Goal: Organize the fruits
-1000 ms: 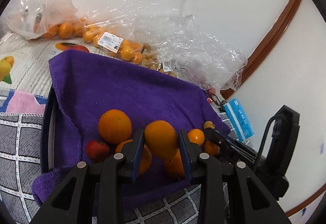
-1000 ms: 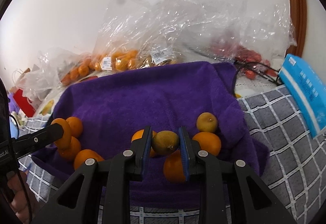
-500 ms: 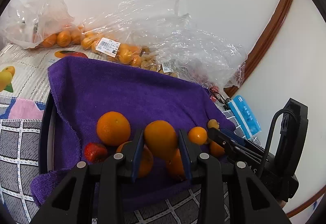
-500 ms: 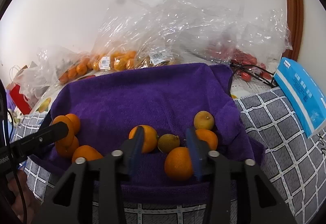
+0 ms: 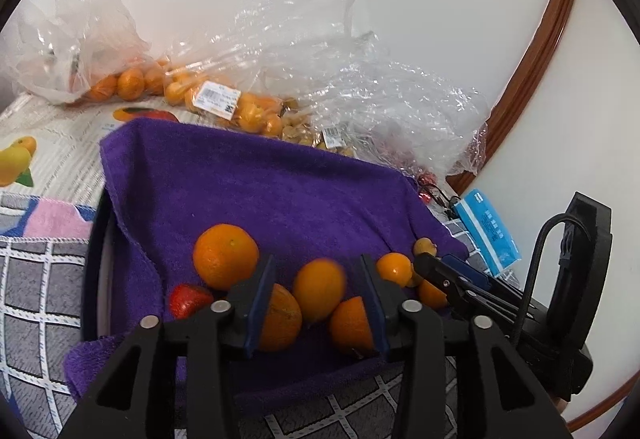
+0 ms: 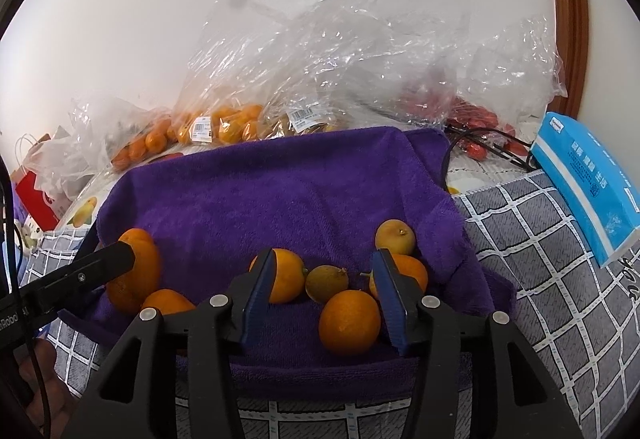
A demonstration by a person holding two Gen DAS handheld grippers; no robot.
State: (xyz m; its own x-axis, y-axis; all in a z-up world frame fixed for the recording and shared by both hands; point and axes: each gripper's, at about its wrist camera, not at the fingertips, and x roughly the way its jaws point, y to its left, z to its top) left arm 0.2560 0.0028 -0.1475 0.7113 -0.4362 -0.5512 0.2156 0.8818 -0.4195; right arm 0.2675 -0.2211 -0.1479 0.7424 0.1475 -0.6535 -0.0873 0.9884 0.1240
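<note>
Left gripper: we see its jaws opening, blue pads standing clear of the oval orange fruit between them, which looks blurred; we cannot tell what it rests on. Just below and to either side lie two more oranges, and left of the gripper a red strawberry-like fruit beside a large round orange.

Right gripper: we see its jaws opening too, nothing pressed by the pads. Between them, a little ahead, the small greenish-brown citrus lies on the purple terry towel. A round orange sits nearer, by the right pad; another orange shows behind the left pad; a pale yellow small fruit lies beyond the right pad.

Right of the towel, a blue tissue pack lies on the grey checked cloth. Beyond the towel, clear plastic bags of small oranges lie against the white wall.
</note>
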